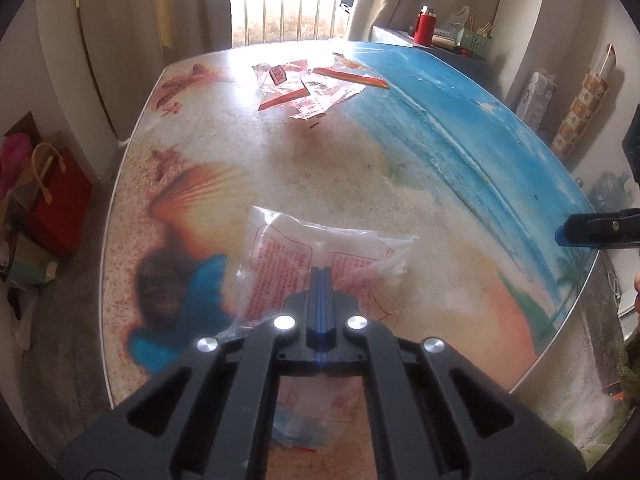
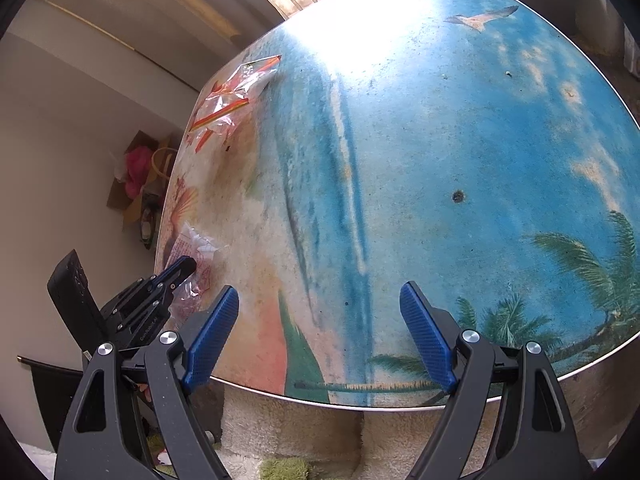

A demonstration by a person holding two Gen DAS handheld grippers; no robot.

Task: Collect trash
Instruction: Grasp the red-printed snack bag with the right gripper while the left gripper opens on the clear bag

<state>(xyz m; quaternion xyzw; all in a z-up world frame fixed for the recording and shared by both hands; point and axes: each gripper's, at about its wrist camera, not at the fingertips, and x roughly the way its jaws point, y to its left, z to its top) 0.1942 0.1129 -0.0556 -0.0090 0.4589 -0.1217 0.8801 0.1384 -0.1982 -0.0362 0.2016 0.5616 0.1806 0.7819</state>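
My left gripper (image 1: 320,274) is shut on a clear plastic wrapper with red print (image 1: 288,252), held low over the beach-print table (image 1: 360,168). The same wrapper (image 2: 192,252) and left gripper (image 2: 188,264) show at the left of the right wrist view. Several more clear wrappers with red and orange strips (image 1: 316,84) lie at the table's far side; they also show in the right wrist view (image 2: 232,96). My right gripper (image 2: 320,300) is open and empty above the table's near edge, and shows at the right edge of the left wrist view (image 1: 560,234).
A red bag (image 1: 60,200) and boxes stand on the floor left of the table. A red flask (image 1: 424,26) and a green basket (image 1: 474,42) sit on a shelf at the back right. Curtains and a bright window are behind the table.
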